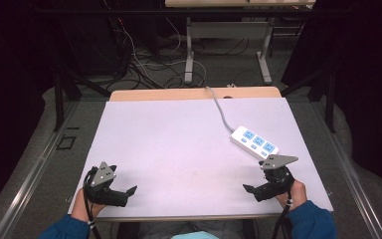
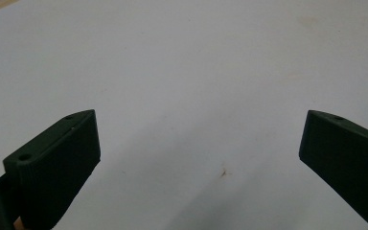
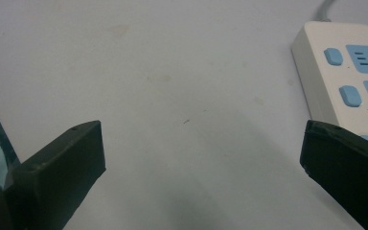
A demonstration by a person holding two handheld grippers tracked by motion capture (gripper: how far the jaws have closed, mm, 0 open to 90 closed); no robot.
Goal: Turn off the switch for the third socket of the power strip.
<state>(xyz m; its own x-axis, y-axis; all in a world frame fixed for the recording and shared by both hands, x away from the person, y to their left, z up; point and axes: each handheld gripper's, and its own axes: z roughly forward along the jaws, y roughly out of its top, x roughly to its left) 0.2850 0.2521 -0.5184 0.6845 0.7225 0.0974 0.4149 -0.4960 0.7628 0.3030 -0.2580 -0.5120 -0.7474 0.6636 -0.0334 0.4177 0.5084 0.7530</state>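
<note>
White and bare, the worktop (image 1: 179,149) is leaving lots of room, and the power strip (image 1: 254,143) is lying near its right edge, just ahead of the right gripper (image 1: 251,190). Nothing is being touched yet. Left gripper (image 2: 199,139) fingers are spreading wide over bare surface. Right gripper fingers (image 3: 67,167) are spreading wide too, with the strip just beside them.

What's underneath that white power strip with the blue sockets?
The power strip lies flat on the white tabletop. Its underside is covered, so anything beneath it can't be seen.
</note>
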